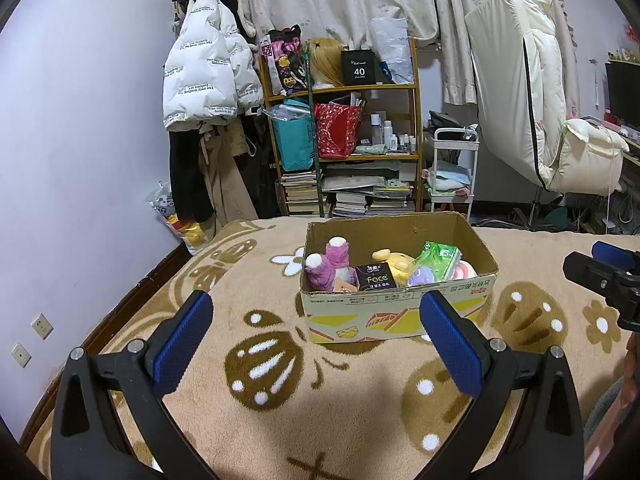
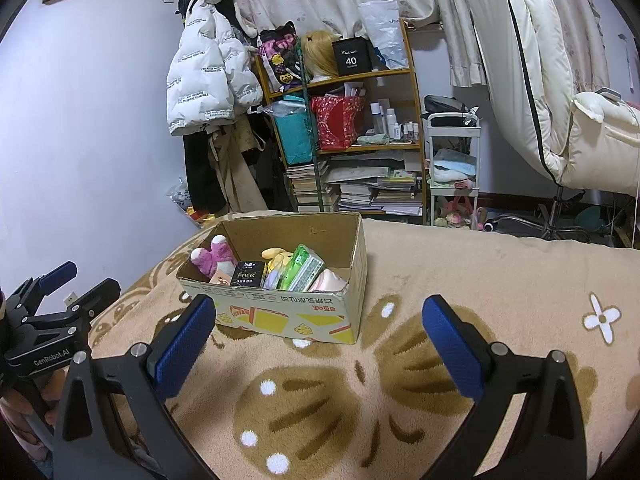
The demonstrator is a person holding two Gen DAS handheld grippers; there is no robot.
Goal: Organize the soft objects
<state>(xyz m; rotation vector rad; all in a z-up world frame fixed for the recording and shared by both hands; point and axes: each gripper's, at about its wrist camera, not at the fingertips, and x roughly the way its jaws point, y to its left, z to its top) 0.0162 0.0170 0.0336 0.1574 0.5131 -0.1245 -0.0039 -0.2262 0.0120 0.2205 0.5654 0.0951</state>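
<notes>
— Where are the soft things?

— All in the cardboard box [image 1: 394, 312] on the blanket [image 1: 280, 380], toward its far edge. A purple plush [image 1: 330, 266] sits at the box's left end, a black tissue pack [image 1: 375, 277] in the middle, a yellow plush [image 1: 394, 261] behind it, a green tissue pack [image 1: 438, 260] to the right.

— And the grippers?

— Left gripper [image 1: 316, 334] and right gripper [image 2: 320, 334] both have fingers spread wide, holding nothing, short of the box.
</notes>
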